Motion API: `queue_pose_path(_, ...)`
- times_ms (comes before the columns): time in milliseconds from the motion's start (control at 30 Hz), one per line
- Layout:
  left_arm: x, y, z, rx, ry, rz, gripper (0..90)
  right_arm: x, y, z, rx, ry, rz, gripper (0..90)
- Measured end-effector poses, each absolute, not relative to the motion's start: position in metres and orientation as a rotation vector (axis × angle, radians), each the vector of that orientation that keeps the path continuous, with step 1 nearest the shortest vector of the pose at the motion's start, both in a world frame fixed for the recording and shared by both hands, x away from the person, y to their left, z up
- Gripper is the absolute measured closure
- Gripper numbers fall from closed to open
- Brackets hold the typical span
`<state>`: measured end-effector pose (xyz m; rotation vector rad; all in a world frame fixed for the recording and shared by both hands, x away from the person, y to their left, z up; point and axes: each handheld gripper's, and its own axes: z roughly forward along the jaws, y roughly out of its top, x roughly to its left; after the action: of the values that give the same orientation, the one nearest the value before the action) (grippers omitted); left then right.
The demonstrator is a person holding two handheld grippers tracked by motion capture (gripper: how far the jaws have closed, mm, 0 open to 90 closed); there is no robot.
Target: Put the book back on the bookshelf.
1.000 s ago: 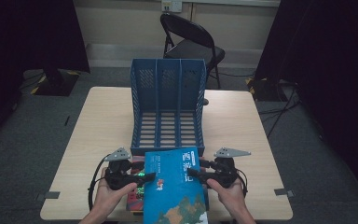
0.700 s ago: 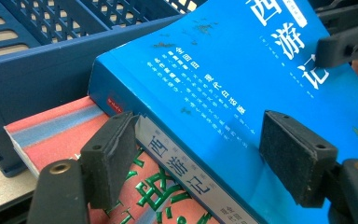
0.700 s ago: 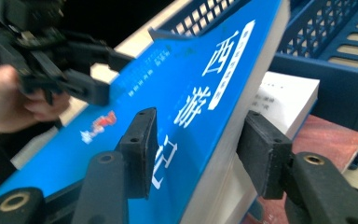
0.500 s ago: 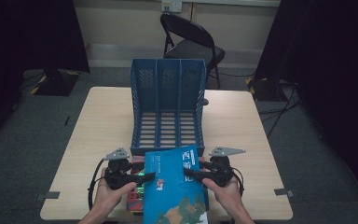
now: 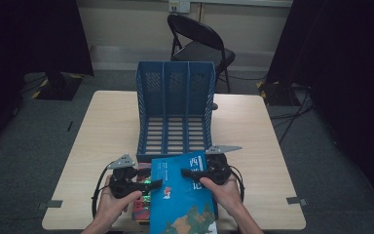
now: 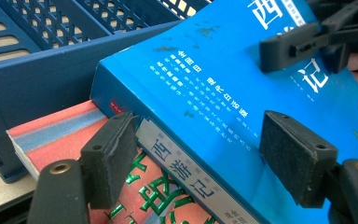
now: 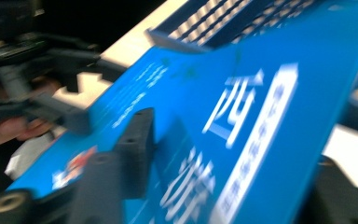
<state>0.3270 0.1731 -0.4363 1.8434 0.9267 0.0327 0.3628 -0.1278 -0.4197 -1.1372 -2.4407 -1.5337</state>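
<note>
Blue book (image 5: 182,195) lies at the near table (image 5: 102,126) edge, stacked on a red book (image 6: 60,135), its far edge just in front of the blue file rack (image 5: 175,109). Left gripper (image 5: 148,184) sits at the blue book's left edge: in the left gripper view one pad (image 6: 109,156) stands against the spine side, over the red book's cover, the other pad (image 6: 298,156) lies on top of the blue cover, so the book's thick edge is between the jaws. Jaws stand fairly wide (whether the pads actually press, I cannot tell). Right gripper (image 5: 191,174) reaches in from the book's right edge, upper finger lying across the cover well inward of that edge. In the right gripper view (blurred) one pad (image 7: 137,149) lies against the printed cover and the other jaw sits below the book's raised edge, book between them; its jaws have just been closing, contact on the lower side not clear. Blue book is tilted, right side raised off the stack. A folding chair (image 5: 199,44) stands beyond the rack, well apart from both grippers.
</note>
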Motion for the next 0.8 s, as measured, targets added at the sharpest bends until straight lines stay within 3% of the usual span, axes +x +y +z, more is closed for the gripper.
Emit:
queue_pose_path(133,0.328,0.173,-0.436,1.842,0.945,0.011,27.4,0.357,-0.13,-0.418,-1.102,-2.431,-1.512,55.6)
queue_pose_path(367,0.328,0.173,-0.437,1.836,0.929,0.039,26.8,0.366,-0.126,-0.422,-1.101,-2.378,-1.505,55.5)
queue_pose_path(433,0.328,0.173,-0.437,1.839,0.923,0.046,26.9,0.366,-0.127,-0.422,-1.099,-2.377,-1.504,57.7)
queue_pose_path(533,0.328,0.175,-0.437,1.835,0.929,0.021,28.1,0.366,-0.131,-0.418,-1.072,-2.323,-1.543,69.0)
queue_pose_path(800,0.33,0.177,-0.437,1.816,0.953,-0.034,26.8,0.358,-0.13,-0.41,-1.047,-2.347,-1.614,73.9)
